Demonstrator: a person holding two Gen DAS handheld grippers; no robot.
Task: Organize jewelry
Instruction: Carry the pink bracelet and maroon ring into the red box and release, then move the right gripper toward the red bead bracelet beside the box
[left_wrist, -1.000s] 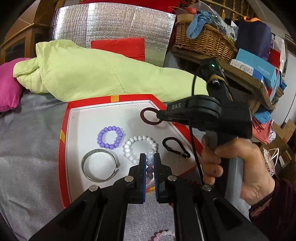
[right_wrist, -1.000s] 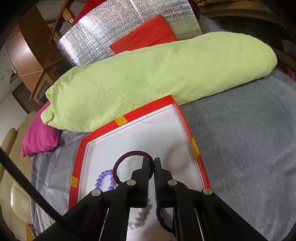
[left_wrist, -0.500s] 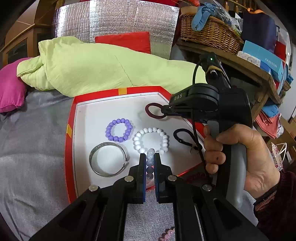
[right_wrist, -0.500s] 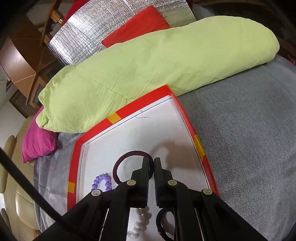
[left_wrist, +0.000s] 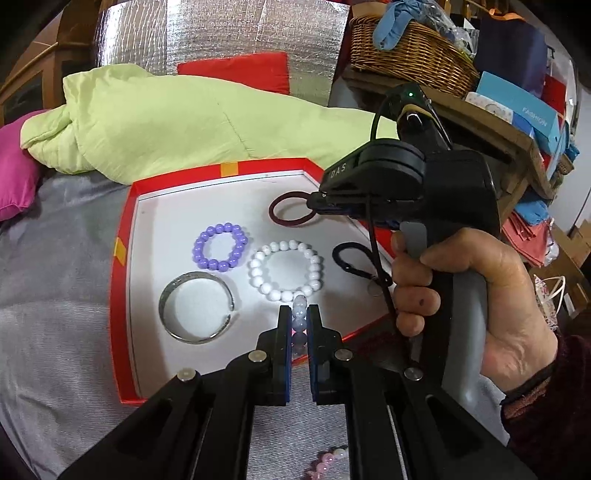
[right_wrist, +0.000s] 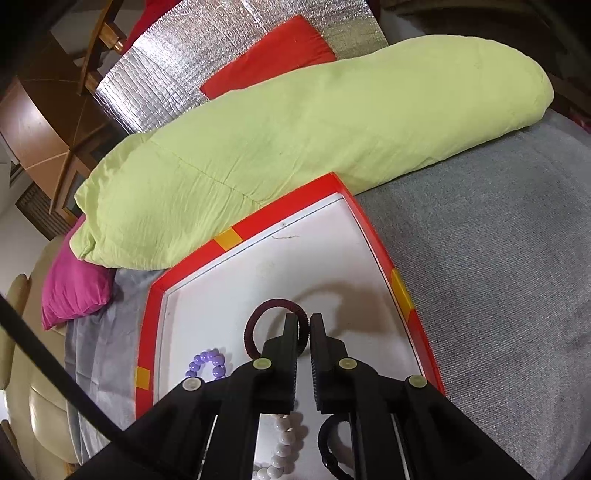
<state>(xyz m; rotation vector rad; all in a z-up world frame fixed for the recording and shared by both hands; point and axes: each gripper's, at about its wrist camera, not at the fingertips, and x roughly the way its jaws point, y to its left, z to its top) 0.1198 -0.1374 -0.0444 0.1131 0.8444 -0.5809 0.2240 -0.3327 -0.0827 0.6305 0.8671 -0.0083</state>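
Setting: a shallow red-rimmed tray (left_wrist: 122, 273) with a white floor lies on a grey-covered bed, a long green pillow (left_wrist: 192, 122) pressed against the tray's far edge.

Left gripper (left_wrist: 300, 321): its jaws are closed on a strand of pale blue-white beads (left_wrist: 300, 312), held over the tray's near edge, just beside the white bead bracelet (left_wrist: 286, 269).

Right gripper (right_wrist: 304, 328): its jaws pinch one side of a dark maroon hair band (right_wrist: 275, 306), near the tray's far right corner; the band appears to lie on or just above the white floor, I cannot tell which.

Already in the tray: a purple bead bracelet (left_wrist: 220, 246) toward the far left, a silver bangle (left_wrist: 197, 312) toward the near left, the white bracelet mid-tray, and a black hair tie (left_wrist: 352, 260) by the right edge.

Outside the tray: pink beads (left_wrist: 327, 459) lie on the bed below the left gripper.

Risk, strand: only a few beads are clamped, so round, smooth beads could slip and drop outside the near edge.

Risk, crowding: lowering the strand here could land it on the white bracelet and tangle them.

Risk, band: the elastic may cling to a pad on release and spring out of place.

Risk, cable: the right gripper's dangling cable (left_wrist: 376, 258) hangs over the black tie and could drag it.
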